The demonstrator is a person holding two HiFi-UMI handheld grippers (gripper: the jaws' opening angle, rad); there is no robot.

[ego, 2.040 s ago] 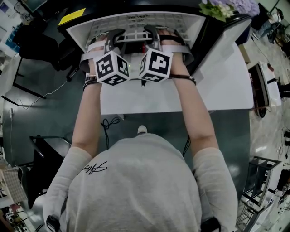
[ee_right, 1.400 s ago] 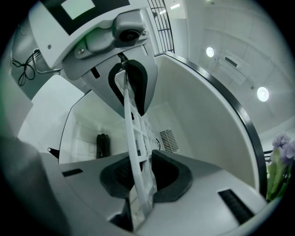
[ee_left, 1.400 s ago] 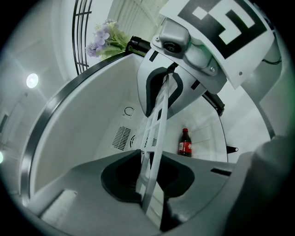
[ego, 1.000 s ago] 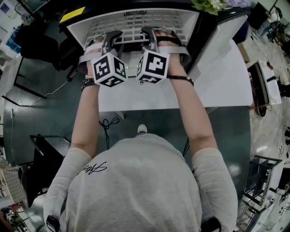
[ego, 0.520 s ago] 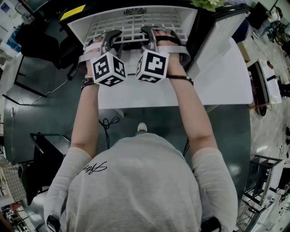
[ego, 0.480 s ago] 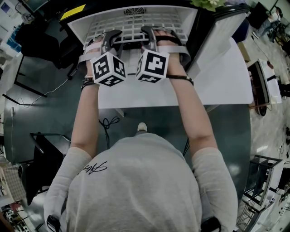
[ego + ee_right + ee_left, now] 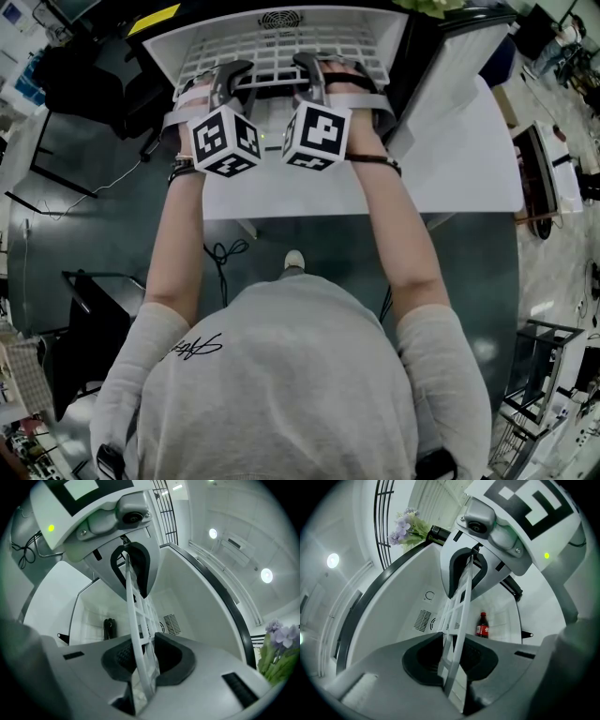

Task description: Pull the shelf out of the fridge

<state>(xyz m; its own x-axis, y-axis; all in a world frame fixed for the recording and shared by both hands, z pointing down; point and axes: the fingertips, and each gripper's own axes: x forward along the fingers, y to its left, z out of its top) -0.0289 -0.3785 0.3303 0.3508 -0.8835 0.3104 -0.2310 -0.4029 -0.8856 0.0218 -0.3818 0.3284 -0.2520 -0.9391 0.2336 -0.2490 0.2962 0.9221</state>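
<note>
Pinching the front bar of the white grid shelf [image 7: 281, 45] with the left gripper [image 7: 228, 75] — dark pads closed on the bar from both sides. Same pinch with the right gripper [image 7: 309, 67], just beside, on the same bar. Held level, front edge at the mouth of the open fridge [image 7: 157, 58], the rest reaching back into the white cavity. Past the shelf, a red-labelled bottle [image 7: 482, 625]; on top, purple flowers [image 7: 404, 524].

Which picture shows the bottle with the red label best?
The left gripper view: the bottle stands in plain sight, red cap and label showing. The right gripper view shows only a small dark shape, likely the same bottle. The head view does not show it.
</note>
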